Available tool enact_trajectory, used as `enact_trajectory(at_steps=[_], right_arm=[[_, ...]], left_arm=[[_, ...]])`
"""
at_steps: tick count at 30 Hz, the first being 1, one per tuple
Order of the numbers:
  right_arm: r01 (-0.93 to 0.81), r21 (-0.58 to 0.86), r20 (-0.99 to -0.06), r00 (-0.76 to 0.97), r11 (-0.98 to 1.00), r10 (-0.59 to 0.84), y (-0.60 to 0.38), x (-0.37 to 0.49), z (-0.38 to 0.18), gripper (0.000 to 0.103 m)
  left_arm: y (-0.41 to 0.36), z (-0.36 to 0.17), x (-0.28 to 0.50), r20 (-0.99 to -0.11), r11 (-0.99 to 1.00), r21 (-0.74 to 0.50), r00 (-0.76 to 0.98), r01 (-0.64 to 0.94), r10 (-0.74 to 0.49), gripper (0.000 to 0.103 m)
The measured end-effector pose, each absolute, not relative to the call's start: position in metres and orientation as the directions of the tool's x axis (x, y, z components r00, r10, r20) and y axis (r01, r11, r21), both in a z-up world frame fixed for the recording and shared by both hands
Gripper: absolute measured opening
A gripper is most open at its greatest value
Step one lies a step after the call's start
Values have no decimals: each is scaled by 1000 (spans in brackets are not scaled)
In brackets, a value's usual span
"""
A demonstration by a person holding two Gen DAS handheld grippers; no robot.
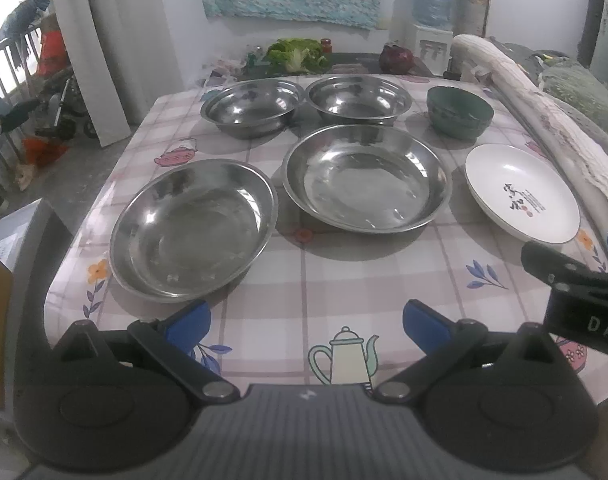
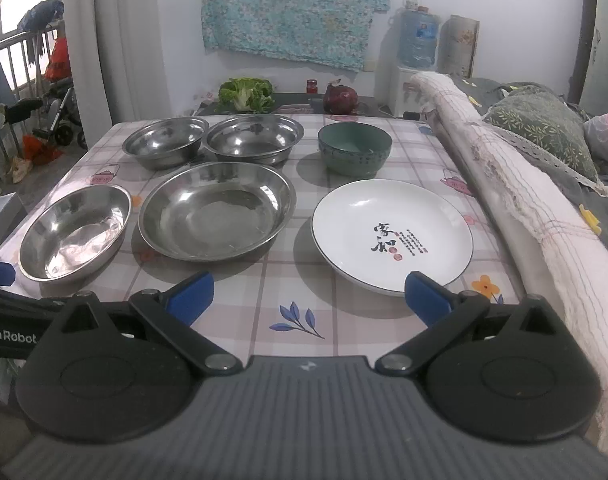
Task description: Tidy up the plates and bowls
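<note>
Steel makes up most of what sits on the table (image 2: 264,312): two wide steel plates, the near-left steel plate (image 1: 192,230) and the middle steel plate (image 1: 366,182), lie in the front row, with the left steel bowl (image 1: 251,107) and the right steel bowl (image 1: 359,100) side by side behind them. A green ceramic bowl (image 2: 354,150) stands at the back right, and a white ceramic plate (image 2: 392,236) with black lettering lies in front of it, nearest my right side. Nothing is stacked yet.

I judge the steel pieces light, stiff and slick, so I would pinch each by its flat rim instead of its curved wall. The white plate and green bowl look heavier and breakable; I would take them at the near rim and set them down gently.

My left gripper (image 1: 306,328) hangs over the near table edge, tilted steeply down, fingers (image 1: 188,322) spread wide and empty. My right gripper (image 2: 308,300) is pitched less steeply, its fingers (image 2: 426,298) also spread wide and empty, one tip just in front of the white plate's near rim.
</note>
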State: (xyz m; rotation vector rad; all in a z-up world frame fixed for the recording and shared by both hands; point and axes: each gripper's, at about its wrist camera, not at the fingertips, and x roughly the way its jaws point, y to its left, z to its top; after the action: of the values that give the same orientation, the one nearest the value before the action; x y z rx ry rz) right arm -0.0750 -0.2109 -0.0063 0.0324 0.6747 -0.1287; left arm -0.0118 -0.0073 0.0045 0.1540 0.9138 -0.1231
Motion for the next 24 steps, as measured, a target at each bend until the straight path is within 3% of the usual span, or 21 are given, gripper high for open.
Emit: enact_trajectory(at_steps=[24], right_arm=[[135,-3,-598,794,991,-110,-212,-77,8,102]], left_arm=[[-11,18,-14,-780,978,86,623,189,-52,103]])
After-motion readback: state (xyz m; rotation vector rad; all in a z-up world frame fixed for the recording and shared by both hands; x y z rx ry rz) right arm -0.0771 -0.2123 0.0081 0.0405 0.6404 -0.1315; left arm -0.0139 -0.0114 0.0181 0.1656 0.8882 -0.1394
